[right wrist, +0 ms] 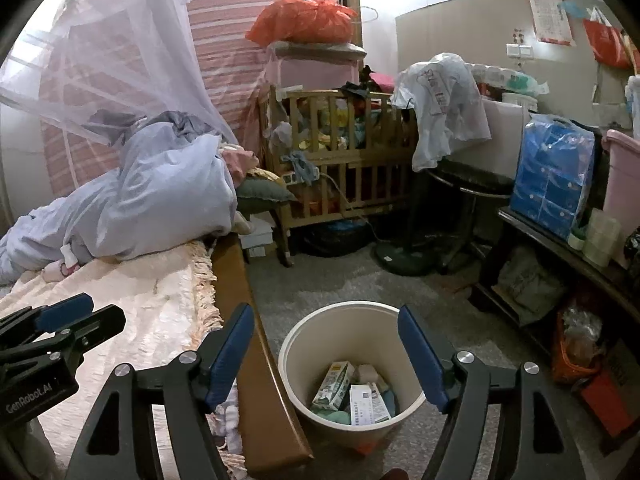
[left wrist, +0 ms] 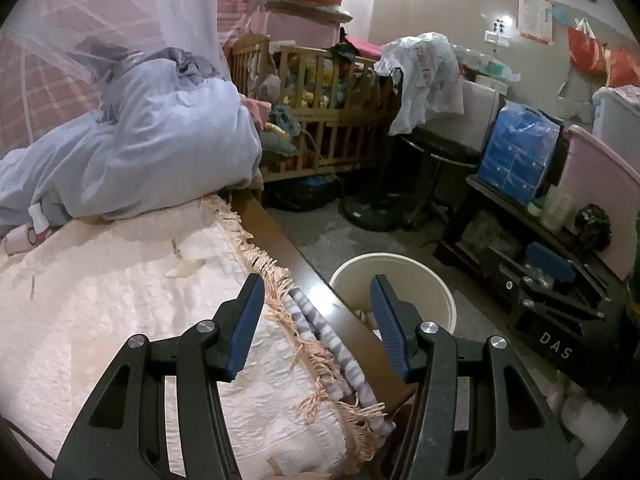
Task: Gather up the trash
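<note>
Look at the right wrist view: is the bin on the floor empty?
No, the bin already holds a carton and a box.

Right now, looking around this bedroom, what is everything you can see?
Trash bin: one, cream, on the floor beside the bed.
Cartons: at least two, green and white, inside the bin.
Bed cover: one, peach, fringed, on the bed.
Quilt: one, pale blue, bunched at the far end of the bed.
Mosquito net: one, white, hanging over the bed.
Crib: one, wooden, full of clutter, past the bed.
Blue package: one, on the dark shelf at the right.
Orange bag: one, atop a pink box.
Left gripper: black with blue pads, open, over the bed edge.
Right gripper: same colours, open, above the bin.
</note>
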`<state>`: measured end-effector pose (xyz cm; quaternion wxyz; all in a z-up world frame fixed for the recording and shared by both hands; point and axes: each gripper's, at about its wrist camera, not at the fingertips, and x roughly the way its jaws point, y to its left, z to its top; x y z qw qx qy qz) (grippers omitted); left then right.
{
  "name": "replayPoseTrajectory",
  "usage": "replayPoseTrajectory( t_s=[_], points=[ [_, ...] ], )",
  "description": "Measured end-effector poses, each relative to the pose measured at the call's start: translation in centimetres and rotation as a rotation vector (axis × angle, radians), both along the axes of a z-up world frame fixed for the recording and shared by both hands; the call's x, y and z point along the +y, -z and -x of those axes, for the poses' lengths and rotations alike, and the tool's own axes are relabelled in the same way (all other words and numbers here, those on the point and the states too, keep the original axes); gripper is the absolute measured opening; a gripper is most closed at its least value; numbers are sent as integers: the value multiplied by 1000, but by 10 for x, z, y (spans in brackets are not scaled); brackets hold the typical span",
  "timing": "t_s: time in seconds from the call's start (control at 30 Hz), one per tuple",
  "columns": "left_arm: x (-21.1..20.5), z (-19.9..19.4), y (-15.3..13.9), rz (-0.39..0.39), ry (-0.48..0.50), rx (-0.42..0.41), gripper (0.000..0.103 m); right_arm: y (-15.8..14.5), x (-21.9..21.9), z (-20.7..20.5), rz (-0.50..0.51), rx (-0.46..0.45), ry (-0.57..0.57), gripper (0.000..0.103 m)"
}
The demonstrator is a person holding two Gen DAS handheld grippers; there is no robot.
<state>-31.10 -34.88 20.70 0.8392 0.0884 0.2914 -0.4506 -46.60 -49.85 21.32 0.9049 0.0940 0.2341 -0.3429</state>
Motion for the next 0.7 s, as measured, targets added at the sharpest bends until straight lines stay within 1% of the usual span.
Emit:
replayPoseTrajectory(
  t_s=[0.23,0.57,0.7],
  points=[
    [2,2,-3,2,-2,-2,54,-7,7,5,10,-18,-2,77],
    [11,4,-7,18,11,-19,54,-10,10,6,18,-14,-7,78],
    [13,2,-7,28,17,-12,54,-12,12,6,14,-16,-9,80]
  ],
)
